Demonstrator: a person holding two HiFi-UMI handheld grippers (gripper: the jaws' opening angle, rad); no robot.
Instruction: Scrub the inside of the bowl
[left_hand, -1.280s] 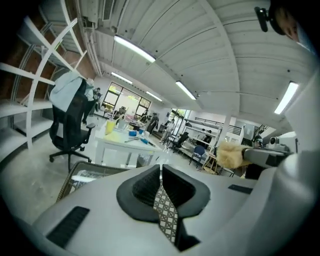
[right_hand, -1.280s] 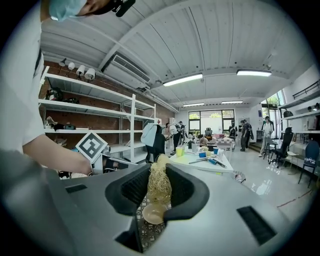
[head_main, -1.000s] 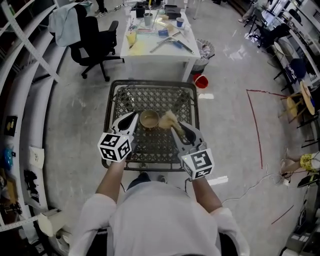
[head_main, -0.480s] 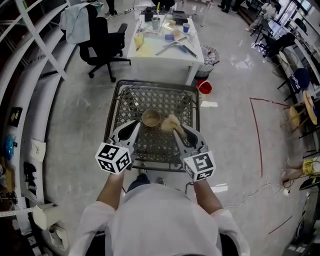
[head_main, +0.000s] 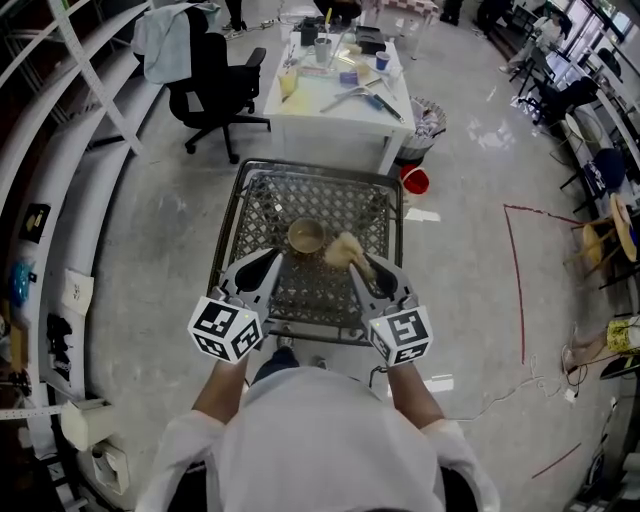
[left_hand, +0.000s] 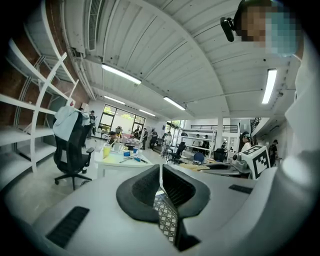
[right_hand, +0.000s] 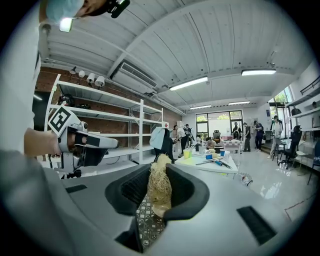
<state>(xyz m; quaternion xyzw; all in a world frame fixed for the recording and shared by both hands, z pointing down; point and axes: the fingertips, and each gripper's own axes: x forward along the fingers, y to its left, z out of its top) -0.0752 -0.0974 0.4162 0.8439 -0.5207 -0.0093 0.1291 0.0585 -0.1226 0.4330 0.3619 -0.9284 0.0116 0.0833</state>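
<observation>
A small tan bowl (head_main: 306, 236) stands upright on the black mesh table (head_main: 262, 205). My right gripper (head_main: 353, 263) is shut on a straw-coloured fibre scrubber (head_main: 340, 250), which hangs just right of the bowl and a little nearer to me. In the right gripper view the scrubber (right_hand: 159, 186) sits pinched between the dark pads and sticks out past the tips. My left gripper (head_main: 274, 258) is held left of the bowl and nearer to me, apart from it. Its jaws are shut with nothing between them (left_hand: 160, 176). Both gripper views point out into the room, so the bowl is hidden there.
Beyond the mesh table stands a white table (head_main: 340, 95) with cups and tools. A black office chair (head_main: 215, 85) is at the back left. A red bucket (head_main: 413, 181) and a wire bin (head_main: 428, 118) stand at the back right. White shelving (head_main: 60, 130) runs along the left.
Both grippers have drawn back a little toward me, the scrubber with the right one. The bowl has stayed in place. My head view has shifted slightly.
</observation>
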